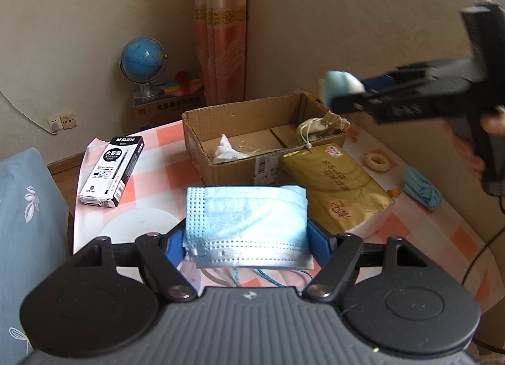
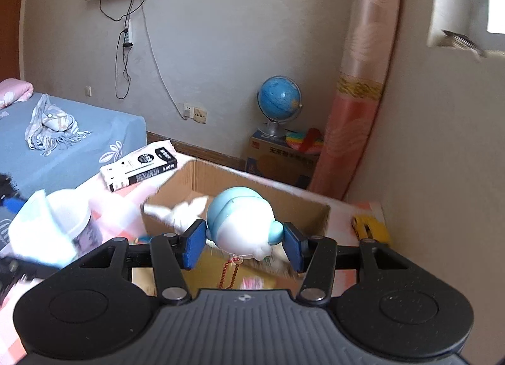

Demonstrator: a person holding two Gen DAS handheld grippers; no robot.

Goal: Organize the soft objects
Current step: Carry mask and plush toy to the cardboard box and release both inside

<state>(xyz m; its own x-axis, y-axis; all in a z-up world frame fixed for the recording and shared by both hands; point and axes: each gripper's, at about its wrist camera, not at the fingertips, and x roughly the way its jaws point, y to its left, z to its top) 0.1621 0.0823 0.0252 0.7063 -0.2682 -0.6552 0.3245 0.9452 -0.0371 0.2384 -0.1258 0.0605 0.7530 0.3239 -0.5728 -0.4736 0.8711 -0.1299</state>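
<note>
While left gripper (image 1: 246,238) clamps mask (image 1: 246,216), right gripper (image 2: 241,242) clamps toy (image 2: 240,223) above box rim (image 2: 252,177).

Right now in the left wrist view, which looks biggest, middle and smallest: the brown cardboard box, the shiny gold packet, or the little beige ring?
1. Brown cardboard box
2. Shiny gold packet
3. Little beige ring

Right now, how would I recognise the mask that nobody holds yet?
Find the open cardboard box on the checked tablecloth, then the gold packet beside it. Past the packet's right side lies a crumpled blue mask; the other mask sits flat between the left gripper pads.
</note>
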